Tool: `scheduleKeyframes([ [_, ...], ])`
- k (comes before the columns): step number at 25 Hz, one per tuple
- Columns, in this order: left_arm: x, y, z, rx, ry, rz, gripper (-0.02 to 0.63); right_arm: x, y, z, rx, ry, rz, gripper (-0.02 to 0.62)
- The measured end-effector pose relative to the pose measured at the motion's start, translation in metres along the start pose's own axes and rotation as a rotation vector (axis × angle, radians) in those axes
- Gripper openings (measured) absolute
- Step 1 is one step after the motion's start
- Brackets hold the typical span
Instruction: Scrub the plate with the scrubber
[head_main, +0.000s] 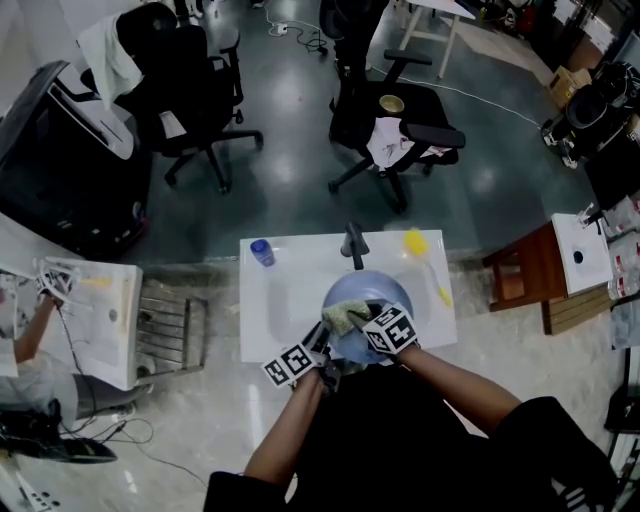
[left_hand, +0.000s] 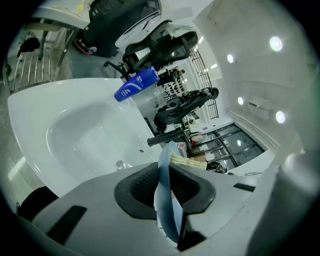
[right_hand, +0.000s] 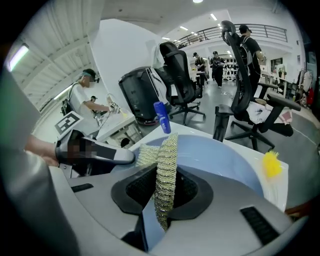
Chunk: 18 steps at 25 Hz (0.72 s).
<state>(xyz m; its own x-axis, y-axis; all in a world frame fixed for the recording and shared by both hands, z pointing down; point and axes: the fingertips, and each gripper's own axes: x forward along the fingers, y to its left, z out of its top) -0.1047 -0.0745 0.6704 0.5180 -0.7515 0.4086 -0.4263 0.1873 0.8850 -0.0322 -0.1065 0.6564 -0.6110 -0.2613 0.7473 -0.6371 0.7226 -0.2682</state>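
1. I hold a pale blue plate (head_main: 372, 296) over the white sink (head_main: 285, 305), just near of the dark tap (head_main: 354, 244). The plate is tilted, with its near edge towards me.
2. My left gripper (left_hand: 167, 186) is clenched on the plate's near-left rim. In the left gripper view the rim stands edge-on between the ribbed pads, with both pads pressed against it.
3. My right gripper (right_hand: 167, 186) is clamped on the scrubber (right_hand: 165, 170), a yellow-green woven pad. The pad is folded upright between the jaws, and its free end lies on the plate's face.
4. I judge the plate to be stiff, smooth and glossy. It would probably slip if wet and could chip against the sink. I cannot tell whether it is ceramic or plastic, so I cannot judge its weight.
5. The rim is the best place to hold the plate. The grip should sit deep in the pads, on the side away from the scrubbing, so the face stays free.
6. The scrubber looks light, soft and springy. It squashes under the jaws, and its rough weave should grip them well. Holding it across the middle leaves a loose flap to rub with.
7. A blue bottle (head_main: 262, 252) stands at the sink's far left corner, and a yellow brush (head_main: 416, 243) lies at the far right. Both are well apart from the plate.
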Motion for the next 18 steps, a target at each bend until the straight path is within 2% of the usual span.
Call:
scheduleKeyframes([
  [9, -0.003, -0.001, -0.003, 0.009, 0.036, -0.013, 0.058, 0.007, -0.012, -0.002, -0.075, 0.043, -0.061, 0.061],
  [18, -0.003, -0.007, -0.004, 0.012, 0.049, -0.045, 0.061, 0.005, -0.028, -0.005, -0.066, 0.056, -0.101, 0.061],
])
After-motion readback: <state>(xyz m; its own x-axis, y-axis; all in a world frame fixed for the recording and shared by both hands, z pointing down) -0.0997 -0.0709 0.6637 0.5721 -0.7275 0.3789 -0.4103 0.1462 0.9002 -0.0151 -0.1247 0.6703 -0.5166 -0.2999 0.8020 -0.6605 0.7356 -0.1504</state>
